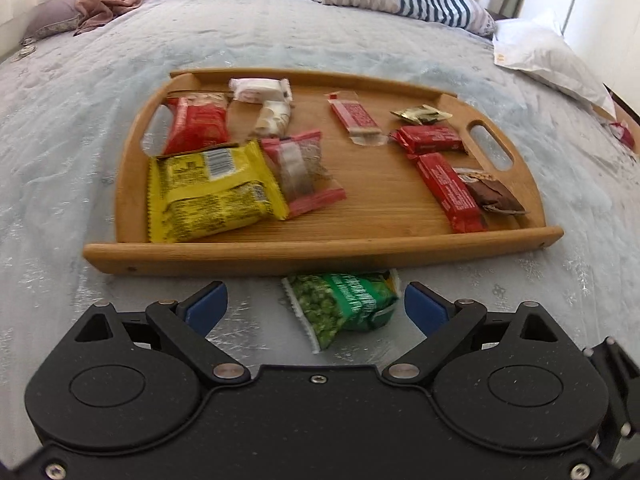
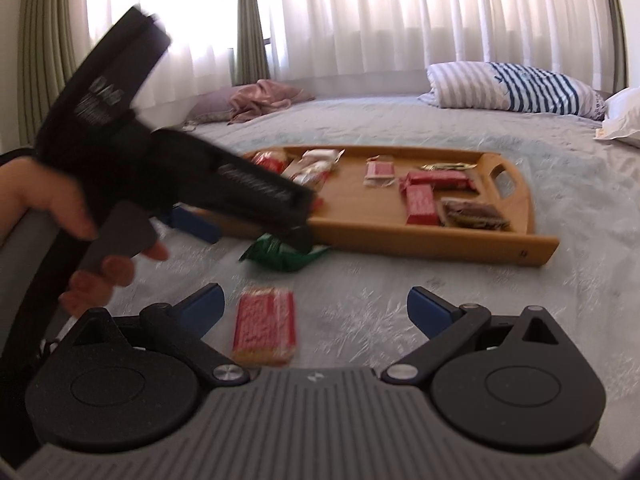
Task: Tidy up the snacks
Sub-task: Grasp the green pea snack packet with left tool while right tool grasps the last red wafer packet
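1. The bed cover (image 1: 360, 32), pale grey and crinkled, leaves broad bare room on every side of the wooden tray (image 1: 320, 250).
2. The tray has raised rims and cut-out handles. It holds a yellow packet (image 1: 212, 192) at its near left, red packets, white wrapped sweets and a brown bar (image 1: 490, 192) at its near right.
3. A green pea packet (image 1: 344, 304) lies on the cover just beside the tray's near rim.
4. The left gripper (image 1: 316, 304) is spread wide, the green packet between its blue pads, not touching.
5. A red wafer packet (image 2: 266, 328), blurred, lies on the cover before the right gripper (image 2: 316, 306), also spread wide and holding nothing.
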Tool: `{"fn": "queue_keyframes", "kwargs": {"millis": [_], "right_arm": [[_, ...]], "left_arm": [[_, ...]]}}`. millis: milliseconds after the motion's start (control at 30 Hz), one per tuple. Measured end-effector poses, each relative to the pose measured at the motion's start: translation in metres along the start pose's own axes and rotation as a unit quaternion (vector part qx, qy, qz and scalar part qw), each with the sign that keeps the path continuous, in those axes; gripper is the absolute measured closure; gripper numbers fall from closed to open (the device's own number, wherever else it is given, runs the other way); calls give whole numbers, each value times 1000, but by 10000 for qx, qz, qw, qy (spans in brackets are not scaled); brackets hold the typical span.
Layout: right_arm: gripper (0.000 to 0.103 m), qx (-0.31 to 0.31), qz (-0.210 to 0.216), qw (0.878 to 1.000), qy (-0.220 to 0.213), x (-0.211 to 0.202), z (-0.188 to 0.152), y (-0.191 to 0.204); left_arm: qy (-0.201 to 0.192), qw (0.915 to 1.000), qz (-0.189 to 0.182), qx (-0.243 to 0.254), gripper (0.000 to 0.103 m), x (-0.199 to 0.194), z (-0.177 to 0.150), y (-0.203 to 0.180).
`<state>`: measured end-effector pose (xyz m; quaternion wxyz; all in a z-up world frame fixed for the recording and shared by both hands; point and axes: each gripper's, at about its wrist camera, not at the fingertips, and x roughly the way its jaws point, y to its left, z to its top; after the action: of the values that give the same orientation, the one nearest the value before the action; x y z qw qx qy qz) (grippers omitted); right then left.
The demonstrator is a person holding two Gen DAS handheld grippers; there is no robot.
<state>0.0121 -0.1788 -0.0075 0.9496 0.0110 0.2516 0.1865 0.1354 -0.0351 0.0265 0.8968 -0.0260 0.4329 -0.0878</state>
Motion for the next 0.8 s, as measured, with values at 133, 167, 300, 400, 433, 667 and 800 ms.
{"fn": "queue_keyframes", "kwargs": {"millis": [133, 167, 300, 400, 433, 667, 800], "right_arm": [[2, -42, 68, 10000, 30, 2, -5, 4], [2, -16, 98, 9999, 36, 3, -6, 4], [4, 107, 102, 9999, 42, 9, -12, 3], [5, 7, 33, 10000, -16, 10, -15, 7], [7, -32, 9, 10000, -27, 10, -16, 8], [29, -144, -113, 9997, -170, 6, -19, 13], [58, 4, -98, 9996, -262, 0, -18, 7]], "left_arm": [[44, 9999, -110, 59, 17, 6, 1, -9], [38, 9999, -89, 69, 18, 8, 1, -12], [14, 9999, -18, 160, 24, 11, 1, -18], [-1, 9996, 16, 269, 39, 11, -1, -20], [-12, 9995, 24, 313, 40, 10, -1, -20], [-139, 9991, -155, 365, 52, 2, -6, -16], [-146, 9989, -289, 350, 53, -6, -8, -15]]}}
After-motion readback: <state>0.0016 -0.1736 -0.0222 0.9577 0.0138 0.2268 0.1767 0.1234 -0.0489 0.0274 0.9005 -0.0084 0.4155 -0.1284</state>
